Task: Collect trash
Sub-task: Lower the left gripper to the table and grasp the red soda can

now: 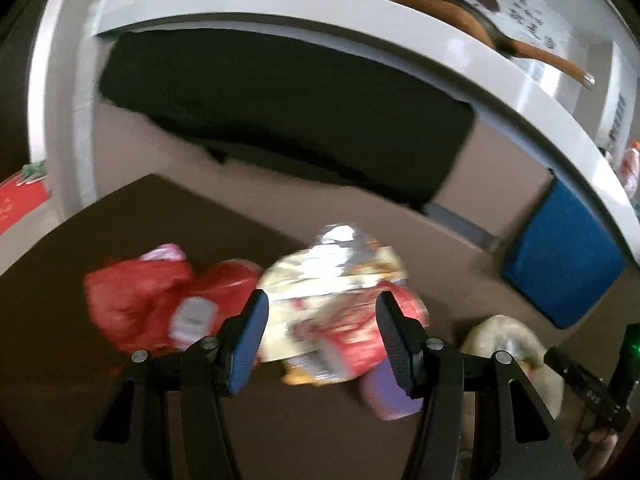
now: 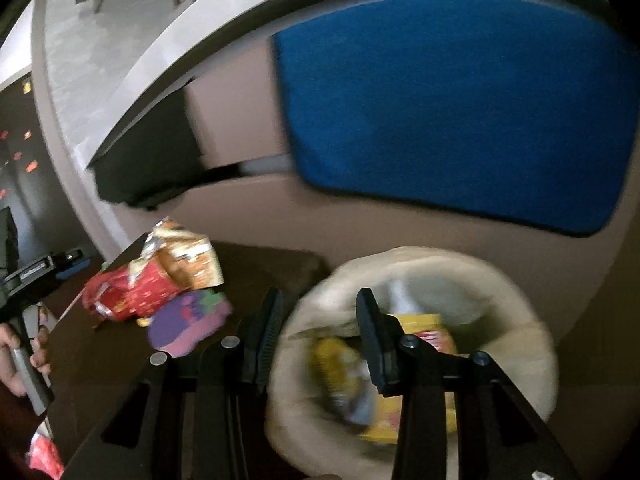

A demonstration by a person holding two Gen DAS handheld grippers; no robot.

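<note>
dark table (image 1: 60, 280) – left gripper (image 1: 322, 332) released over wrappers (image 1: 332, 280); right gripper (image 2: 318, 328) released above bag (image 2: 500, 280).

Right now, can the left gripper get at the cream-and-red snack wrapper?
Probably yes. The left gripper is open, the cream-and-red snack wrapper lies straight ahead on the dark table, nothing blocks it.

Snack wrapper (image 1: 340, 276) on dark matt table (image 1: 120, 232): crinkly glossy foil, silver inside. Red bag (image 1: 136, 300) left of it glossy plastic. Beige sack (image 2: 440, 276) right of table: soft matt cloth. Blue cushion (image 2: 452, 108) behind: matt fabric
</note>
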